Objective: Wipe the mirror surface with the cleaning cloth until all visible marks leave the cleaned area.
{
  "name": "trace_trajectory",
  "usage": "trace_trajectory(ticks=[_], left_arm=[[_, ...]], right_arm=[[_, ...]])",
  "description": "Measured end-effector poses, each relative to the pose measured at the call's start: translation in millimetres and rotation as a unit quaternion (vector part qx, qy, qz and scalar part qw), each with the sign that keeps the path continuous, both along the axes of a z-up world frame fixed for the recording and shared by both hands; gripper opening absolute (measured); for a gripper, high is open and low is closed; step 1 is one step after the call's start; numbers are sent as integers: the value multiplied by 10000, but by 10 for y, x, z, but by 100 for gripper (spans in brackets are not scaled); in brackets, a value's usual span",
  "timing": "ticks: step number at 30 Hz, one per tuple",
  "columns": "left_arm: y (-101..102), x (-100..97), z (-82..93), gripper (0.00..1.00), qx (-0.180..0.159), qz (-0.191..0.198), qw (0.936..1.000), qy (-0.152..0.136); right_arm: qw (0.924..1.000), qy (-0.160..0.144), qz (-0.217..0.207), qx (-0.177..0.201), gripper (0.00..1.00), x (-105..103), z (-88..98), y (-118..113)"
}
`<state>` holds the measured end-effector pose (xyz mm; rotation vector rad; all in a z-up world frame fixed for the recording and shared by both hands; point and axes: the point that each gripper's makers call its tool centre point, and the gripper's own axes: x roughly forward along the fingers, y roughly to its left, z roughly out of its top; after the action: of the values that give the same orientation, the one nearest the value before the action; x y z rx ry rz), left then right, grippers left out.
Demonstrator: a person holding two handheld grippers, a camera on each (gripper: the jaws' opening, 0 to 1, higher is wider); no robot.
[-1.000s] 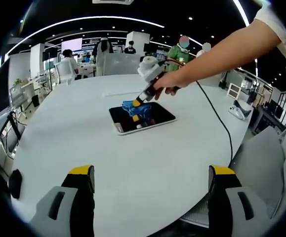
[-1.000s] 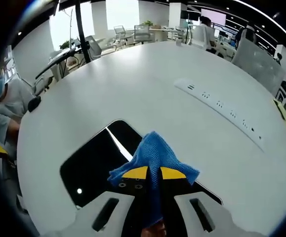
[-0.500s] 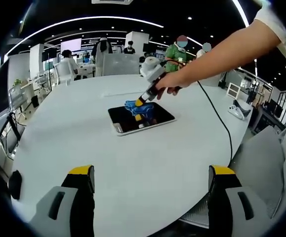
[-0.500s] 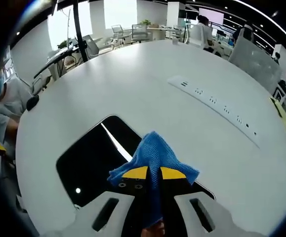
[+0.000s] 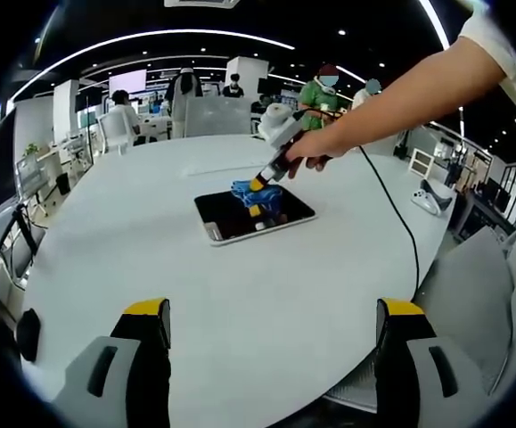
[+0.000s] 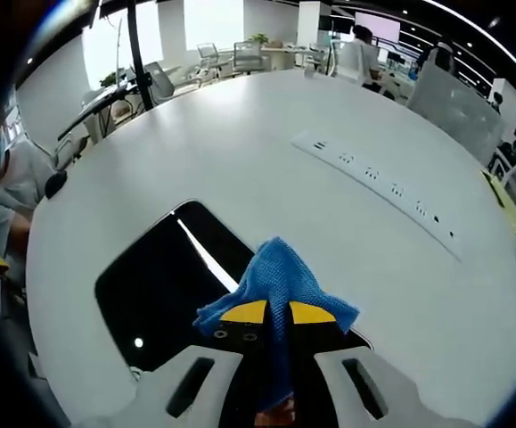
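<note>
Mirror [image 5: 254, 214] lies flat mid-surface [image 5: 240, 294], with wide bare room on every side. Right tool [image 6: 277, 312], clamped on the blue cloth [image 6: 278, 275], has slid toward the mirror's far edge. Left tool [image 5: 275, 325] hangs spread apart near the surface's rim.

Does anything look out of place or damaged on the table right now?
Nothing stands out. The mirror lies flat on the white table, and the right hand-held gripper holds the blue cloth over it. I see no spill or crack.
</note>
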<state>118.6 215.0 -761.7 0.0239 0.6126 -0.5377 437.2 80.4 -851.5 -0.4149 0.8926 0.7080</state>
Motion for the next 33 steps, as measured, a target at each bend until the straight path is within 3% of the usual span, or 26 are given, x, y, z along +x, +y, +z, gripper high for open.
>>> trace_trajectory(ticks=[33], left_arm=[[-59, 13, -15, 97, 2, -66, 10000, 25]], right_arm=[[9997, -8, -232, -119, 3, 35, -1, -370]])
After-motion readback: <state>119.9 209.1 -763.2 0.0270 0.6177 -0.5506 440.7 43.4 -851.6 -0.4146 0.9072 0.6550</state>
